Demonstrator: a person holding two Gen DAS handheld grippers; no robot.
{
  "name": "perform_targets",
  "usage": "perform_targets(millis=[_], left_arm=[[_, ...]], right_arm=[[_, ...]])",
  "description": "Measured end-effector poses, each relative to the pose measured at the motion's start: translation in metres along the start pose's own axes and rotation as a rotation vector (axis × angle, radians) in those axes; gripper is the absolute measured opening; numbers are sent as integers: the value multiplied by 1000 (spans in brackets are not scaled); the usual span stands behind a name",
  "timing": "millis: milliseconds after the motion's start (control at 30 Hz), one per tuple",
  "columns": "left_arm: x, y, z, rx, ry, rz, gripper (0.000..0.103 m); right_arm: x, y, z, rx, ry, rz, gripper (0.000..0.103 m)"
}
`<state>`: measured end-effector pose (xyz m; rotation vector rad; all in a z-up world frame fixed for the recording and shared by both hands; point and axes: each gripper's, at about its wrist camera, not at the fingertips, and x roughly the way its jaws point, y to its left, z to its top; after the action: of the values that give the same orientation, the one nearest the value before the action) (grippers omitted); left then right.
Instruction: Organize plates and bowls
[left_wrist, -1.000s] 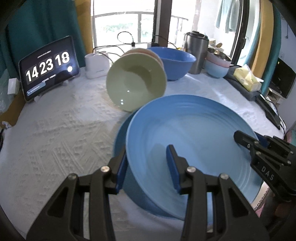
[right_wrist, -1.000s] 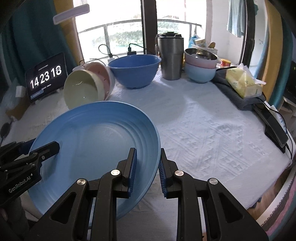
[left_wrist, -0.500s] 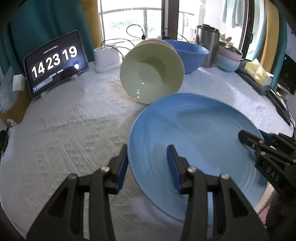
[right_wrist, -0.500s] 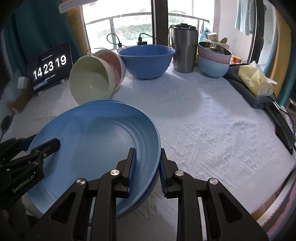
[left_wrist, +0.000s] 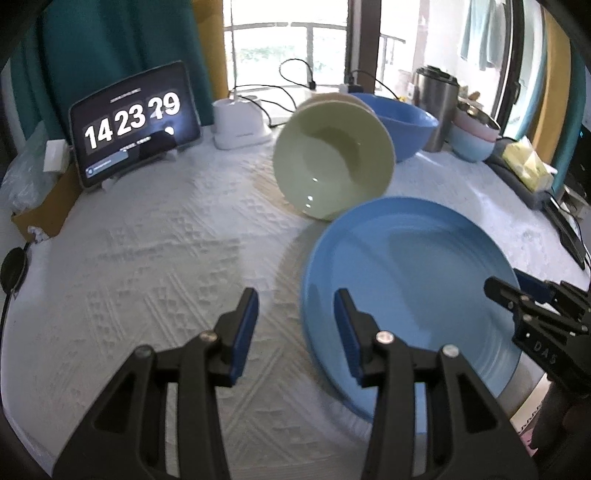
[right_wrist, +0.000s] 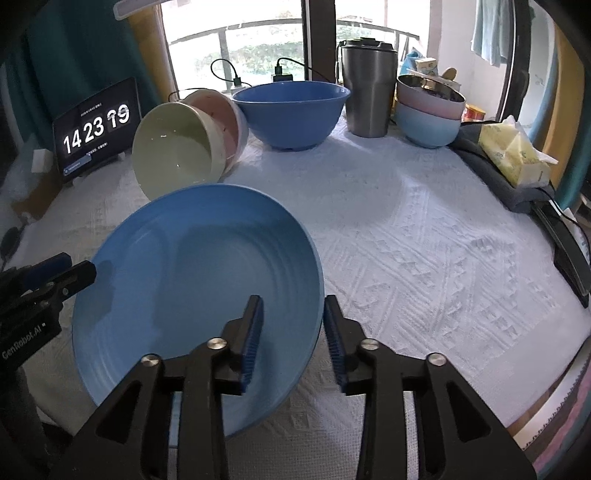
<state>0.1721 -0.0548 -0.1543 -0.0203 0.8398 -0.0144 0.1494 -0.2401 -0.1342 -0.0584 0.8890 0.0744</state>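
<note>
Large blue plate (right_wrist: 192, 288) lying face-up on the white textured tablecloth (right_wrist: 424, 258), at the table's near edge, stacked on a second blue plate whose rim peeks out beneath. Round, so no long axis; hollow side up. Straddling the plate's right rim, right gripper (right_wrist: 293, 332): jaws just opened, pads standing clear of the rim on either side, nothing clamped. At the plate's left rim, left gripper (left_wrist: 295, 321): jaws parted and released, one finger over the plate's inside, the other over bare cloth. Just behind the plate, pale green bowl (left_wrist: 332, 162) tipped on its side, mouth facing the plate, nested in a pink bowl (right_wrist: 225, 118) seen clearly only from the right wrist. Behind those, deep blue bowl (right_wrist: 291, 110) upright. Right of that, only in full from the right wrist, steel tumbler (right_wrist: 369, 92), stacked pink and blue bowls (right_wrist: 428, 114), tissue pack (right_wrist: 513, 155). Far left of the plate, tablet clock (left_wrist: 129, 122); the white charger (left_wrist: 240, 125) beside it shown only by the left wrist.
</note>
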Motion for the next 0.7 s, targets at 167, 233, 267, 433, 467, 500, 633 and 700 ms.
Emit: perform_targets(millis=[167,233,267,433,467,500,633,700], left_arm=[[1,7,0,-29,-2,1,46],[6,8,-1,-36,14,0,47],[9,7,-2,-38,27,-3,48],[18,5,-6,-54,63,-16,55],[19,4,-6,-56,70,-20,55],[20,4,-6,-58,73,-22,56],[25,3,-6,-65,90,-29,56],[28,2,-6,-67,100,-42,56]], right_arm=[[-7,-9,5,30,-35,-9,48],[-7,-13,7,39,-43,-9,49],[-6,-15,7,43,-40,-8,49],[3,-18,6,56,-11,3,50],[5,-19,5,58,-5,7,50],[6,-18,5,59,-3,10,50],[11,-17,5,59,6,23,50],[14,-18,5,63,14,31,50]])
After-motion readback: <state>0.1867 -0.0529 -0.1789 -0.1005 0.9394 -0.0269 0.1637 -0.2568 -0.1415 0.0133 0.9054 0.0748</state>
